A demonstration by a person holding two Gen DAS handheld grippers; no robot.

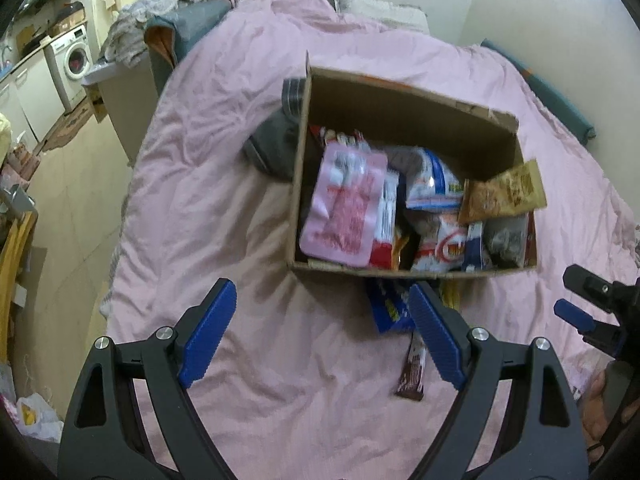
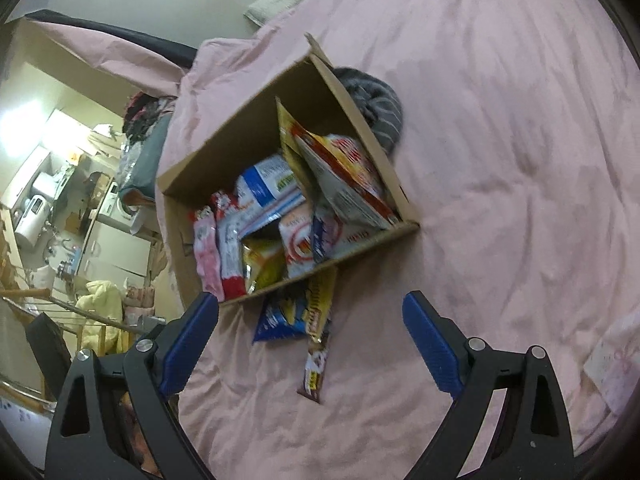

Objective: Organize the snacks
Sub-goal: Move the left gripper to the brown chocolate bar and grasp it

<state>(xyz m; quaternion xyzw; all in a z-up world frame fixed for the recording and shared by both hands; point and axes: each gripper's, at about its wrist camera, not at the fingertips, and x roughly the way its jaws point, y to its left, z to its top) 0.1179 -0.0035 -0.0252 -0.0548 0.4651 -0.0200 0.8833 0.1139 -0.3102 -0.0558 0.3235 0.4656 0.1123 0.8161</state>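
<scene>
While both my claws hang spread wide and empty, the left gripper [image 1: 320,332] and right gripper [image 2: 310,344] sit low in frame over a rumpled pink bedspread [image 1: 208,184]. The cardboard box [image 1: 400,92] of snacks sits mid-frame; a blue packet [image 2: 280,316] and brown bar [image 2: 316,364] lie just below it. A washing machine [image 1: 74,60] stands upper left.

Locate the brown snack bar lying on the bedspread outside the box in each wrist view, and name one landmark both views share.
Left wrist: brown snack bar lower centre, beside the left gripper right finger.
Right wrist: brown snack bar lower centre, between the open right gripper fingers.
Shared landmark: cardboard box.
</scene>
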